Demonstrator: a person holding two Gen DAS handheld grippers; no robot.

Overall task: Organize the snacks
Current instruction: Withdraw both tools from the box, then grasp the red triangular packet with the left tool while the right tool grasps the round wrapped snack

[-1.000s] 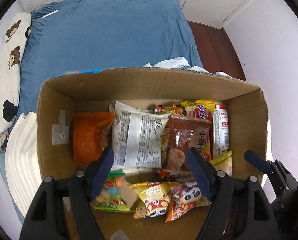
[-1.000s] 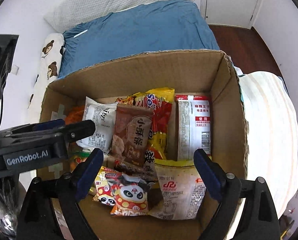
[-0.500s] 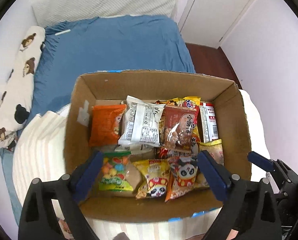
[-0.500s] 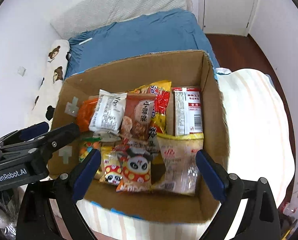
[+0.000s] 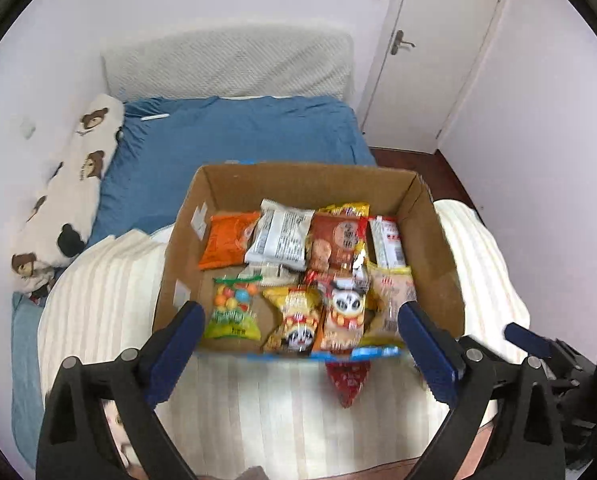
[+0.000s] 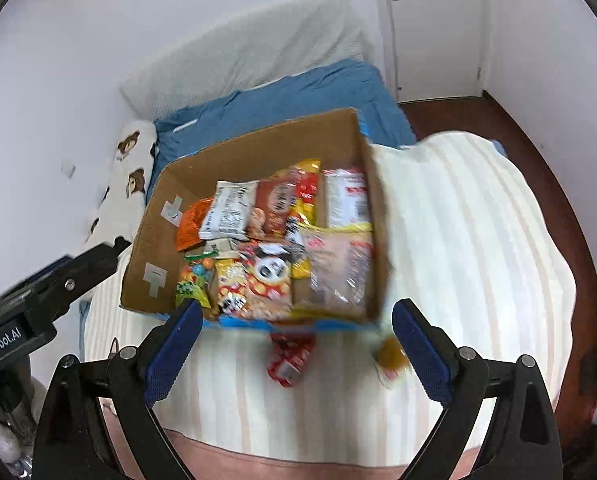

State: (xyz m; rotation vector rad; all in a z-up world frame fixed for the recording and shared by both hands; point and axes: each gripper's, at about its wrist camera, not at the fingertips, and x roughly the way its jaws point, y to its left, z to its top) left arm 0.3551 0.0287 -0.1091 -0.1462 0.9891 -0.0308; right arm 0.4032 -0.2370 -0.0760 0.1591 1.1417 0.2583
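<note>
Left tool [image 5: 300, 332] angled downward, jaws wide apart, nothing between. Right tool [image 6: 294, 330] same, empty.

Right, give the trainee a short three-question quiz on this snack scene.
1. True or false: every snack lies inside the cardboard box.
2. Which packet lies in the box's near-left corner in the left wrist view: A) candy bag, B) orange packet, C) panda packet?
3. Fill in: the left tongs and right tongs both stand ____.

Key: 1 false, a red packet and a yellow packet lie on the striped blanket outside. 2 A. 3 open, with nothing held.
</note>
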